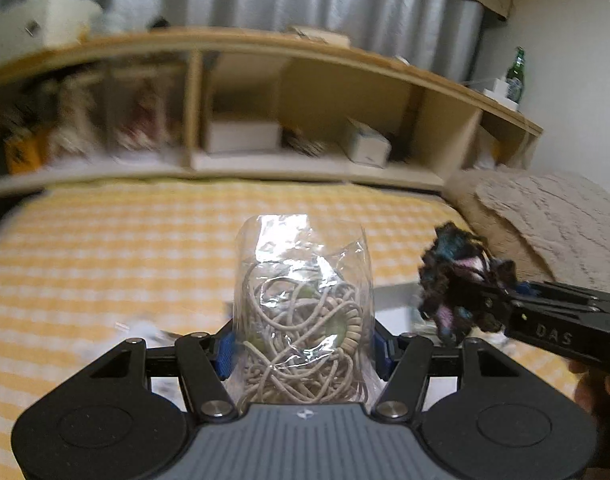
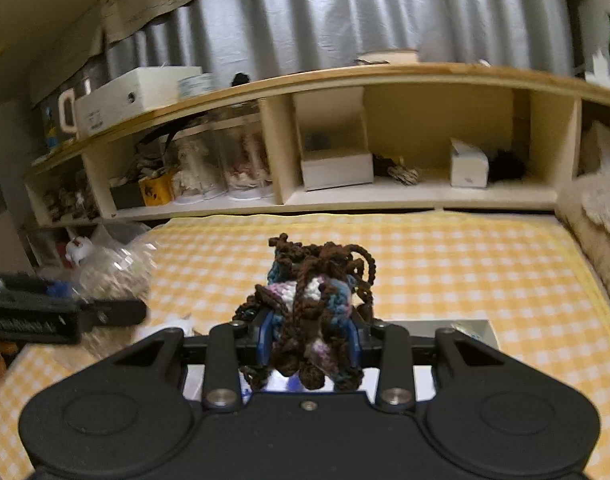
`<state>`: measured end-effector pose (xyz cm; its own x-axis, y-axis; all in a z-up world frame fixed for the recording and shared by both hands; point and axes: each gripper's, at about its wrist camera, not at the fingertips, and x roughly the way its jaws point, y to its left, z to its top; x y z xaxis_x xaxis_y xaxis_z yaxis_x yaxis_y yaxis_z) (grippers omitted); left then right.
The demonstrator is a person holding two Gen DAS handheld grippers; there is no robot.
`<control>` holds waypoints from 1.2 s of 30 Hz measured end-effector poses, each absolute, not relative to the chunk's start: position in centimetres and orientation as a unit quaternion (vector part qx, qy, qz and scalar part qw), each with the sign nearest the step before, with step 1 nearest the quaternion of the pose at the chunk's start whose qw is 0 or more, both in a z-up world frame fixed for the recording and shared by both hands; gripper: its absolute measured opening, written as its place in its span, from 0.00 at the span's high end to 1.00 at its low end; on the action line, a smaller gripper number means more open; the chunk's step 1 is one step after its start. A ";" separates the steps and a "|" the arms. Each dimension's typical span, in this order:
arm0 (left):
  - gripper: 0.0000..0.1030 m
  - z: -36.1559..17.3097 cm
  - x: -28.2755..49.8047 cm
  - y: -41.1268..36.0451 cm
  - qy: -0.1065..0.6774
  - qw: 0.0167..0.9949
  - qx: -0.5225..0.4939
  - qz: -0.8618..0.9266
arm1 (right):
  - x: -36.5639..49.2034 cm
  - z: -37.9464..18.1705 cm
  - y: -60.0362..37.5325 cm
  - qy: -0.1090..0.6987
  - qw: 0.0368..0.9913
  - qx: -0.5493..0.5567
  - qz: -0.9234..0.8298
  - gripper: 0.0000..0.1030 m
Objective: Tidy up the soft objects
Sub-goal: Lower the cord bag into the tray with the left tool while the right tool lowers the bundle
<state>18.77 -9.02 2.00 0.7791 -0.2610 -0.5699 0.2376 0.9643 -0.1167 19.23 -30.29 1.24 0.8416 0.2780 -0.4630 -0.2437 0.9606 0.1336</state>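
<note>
My left gripper is shut on a clear plastic bag of beige cords and holds it above the yellow checked bedspread. My right gripper is shut on a brown, blue and pink crocheted yarn piece, also above the bed. In the left wrist view the right gripper comes in from the right with the yarn piece. In the right wrist view the left gripper shows at the left with the bag.
A wooden shelf unit runs along the bed's far edge, with white boxes, jars and clutter in its compartments. A beige fuzzy blanket lies at the right. A grey flat box lies on the bed below the grippers. A green bottle stands on the shelf top.
</note>
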 end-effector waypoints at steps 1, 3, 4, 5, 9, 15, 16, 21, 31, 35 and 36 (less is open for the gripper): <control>0.39 1.6 19.1 -9.8 0.311 0.940 -0.025 -0.140 | 19.4 1.1 -31.0 0.248 0.959 0.040 0.129 0.64; 0.39 0.6 20.2 -11.3 0.328 0.930 -0.040 -0.159 | 19.8 0.9 -32.5 0.249 0.961 0.043 0.108 0.64; 0.39 0.0 20.7 -12.1 0.339 0.924 -0.052 -0.171 | 20.0 0.7 -33.0 0.250 0.962 0.045 0.101 0.64; 0.39 -0.6 21.2 -12.6 0.346 0.919 -0.061 -0.179 | 20.2 0.6 -33.6 0.251 0.962 0.050 0.096 0.64; 0.39 -3.3 23.3 -14.6 0.372 0.896 -0.117 -0.212 | 21.0 -0.1 -36.2 0.257 0.959 0.077 0.090 0.64; 0.39 -8.6 26.7 -16.7 0.434 0.848 -0.197 -0.232 | 22.5 -1.4 -37.1 0.271 0.954 0.065 0.111 0.64; 0.39 -9.5 27.3 -16.9 0.442 0.845 -0.202 -0.224 | 22.9 -1.6 -36.9 0.276 0.952 0.058 0.119 0.64; 0.39 -12.1 29.6 -17.2 0.457 0.849 -0.199 -0.177 | 25.0 -4.0 -35.4 0.321 0.935 -0.013 0.150 0.64; 0.20 -12.7 32.2 -18.5 0.450 0.859 -0.180 -0.165 | 29.1 -8.1 -34.5 0.367 0.915 -0.075 0.149 0.64; 0.18 -12.6 32.5 -18.9 0.446 0.860 -0.174 -0.174 | 29.6 -9.8 -34.7 0.388 0.908 -0.093 0.126 0.54; 0.17 -12.4 32.5 -19.0 0.445 0.862 -0.170 -0.176 | 29.6 -9.9 -34.8 0.393 0.905 -0.097 0.129 0.53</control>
